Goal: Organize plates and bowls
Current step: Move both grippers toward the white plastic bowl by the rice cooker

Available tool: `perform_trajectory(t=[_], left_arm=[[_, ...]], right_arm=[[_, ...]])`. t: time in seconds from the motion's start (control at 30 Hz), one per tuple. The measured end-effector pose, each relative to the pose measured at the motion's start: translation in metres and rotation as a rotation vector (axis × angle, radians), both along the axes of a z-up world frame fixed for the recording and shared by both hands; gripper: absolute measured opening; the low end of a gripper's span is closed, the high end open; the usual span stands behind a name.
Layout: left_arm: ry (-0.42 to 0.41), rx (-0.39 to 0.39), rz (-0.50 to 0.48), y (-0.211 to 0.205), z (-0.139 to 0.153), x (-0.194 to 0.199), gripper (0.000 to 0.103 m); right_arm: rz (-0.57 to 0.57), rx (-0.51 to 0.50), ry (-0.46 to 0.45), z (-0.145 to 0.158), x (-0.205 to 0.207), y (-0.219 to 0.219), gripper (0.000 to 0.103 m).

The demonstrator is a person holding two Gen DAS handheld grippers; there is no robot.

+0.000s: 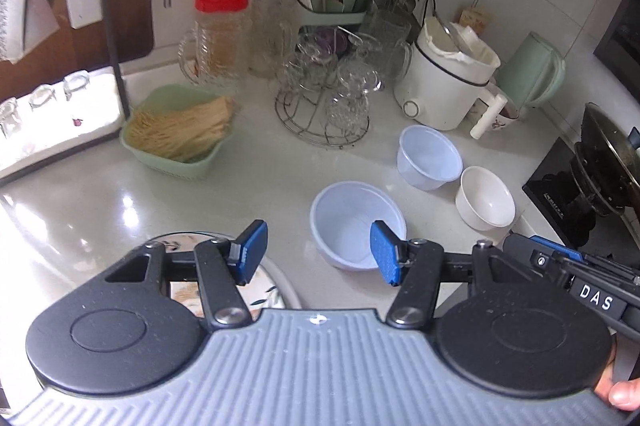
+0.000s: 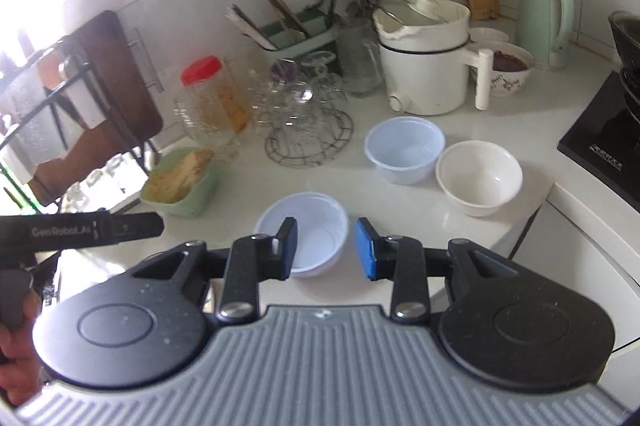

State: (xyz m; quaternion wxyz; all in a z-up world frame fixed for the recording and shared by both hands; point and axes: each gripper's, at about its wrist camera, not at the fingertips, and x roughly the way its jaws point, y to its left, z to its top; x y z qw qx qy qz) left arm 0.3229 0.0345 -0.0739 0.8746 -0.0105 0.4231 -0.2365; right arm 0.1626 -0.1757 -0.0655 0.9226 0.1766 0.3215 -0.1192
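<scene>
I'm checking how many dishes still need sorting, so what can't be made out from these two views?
- Patterned plate, left wrist view: mostly hidden under the left gripper; absent from the right wrist view.
- Floral bowl, right wrist view: partly behind the white pot's handle; its dark contents are unidentifiable.
- Shelf glasses, left wrist view: washed out by glare.

You have open counter (image 1: pixel 100 194) on the left, between the green noodle basket (image 1: pixel 176 134) and the patterned plate (image 1: pixel 264 290) under your left gripper. Ahead, 3 bowls crowd the right: the near pale-blue bowl (image 2: pixel 304 238), the far pale-blue bowl (image 2: pixel 404 150), and the white bowl (image 2: pixel 478 178) touching it. Behind them the wire glass rack (image 2: pixel 310 130) and white cooker pot (image 2: pixel 428 66) block passage.
</scene>
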Motion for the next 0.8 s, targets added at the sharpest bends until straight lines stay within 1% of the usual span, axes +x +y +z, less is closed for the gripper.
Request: perform_trajectory(t=[0.1,0.2,0.27,0.33,0.5,0.63,0.73,0.8], left_arm=[[0.002,0.004,0.009,-0.021,-0.014,0.008,0.063],[0.045,-0.02,0.033,-0.043,-0.023,0.02,0.063],[0.054,-0.024,0.032,-0.057,-0.025,0.025,0.063],[0.057,-0.007,0.02,-0.072,-0.027,0.032,0.063],[0.064,-0.004,0.033,-0.1,-0.033,0.06,0.063],[0.073,-0.005,0.041,-0.123,-0.041,0.08,0.063],[0.1,-0.03,0.038,-0.14,-0.05,0.094,0.063],[0.097,-0.045,0.038,-0.148,-0.059,0.1,0.063]], right_arm=[[0.001,0.008,-0.017,-0.01,0.004,-0.019,0.036],[-0.009,-0.018,0.005,-0.022,0.012,-0.039,0.036],[-0.025,-0.002,0.022,-0.026,0.017,-0.055,0.036],[-0.029,0.021,0.035,-0.029,0.025,-0.069,0.036],[0.018,0.017,0.05,-0.034,0.046,-0.094,0.036],[0.034,0.019,0.048,-0.04,0.061,-0.116,0.036],[0.031,0.021,0.039,-0.042,0.074,-0.137,0.036],[0.031,0.017,0.041,-0.045,0.083,-0.15,0.036]])
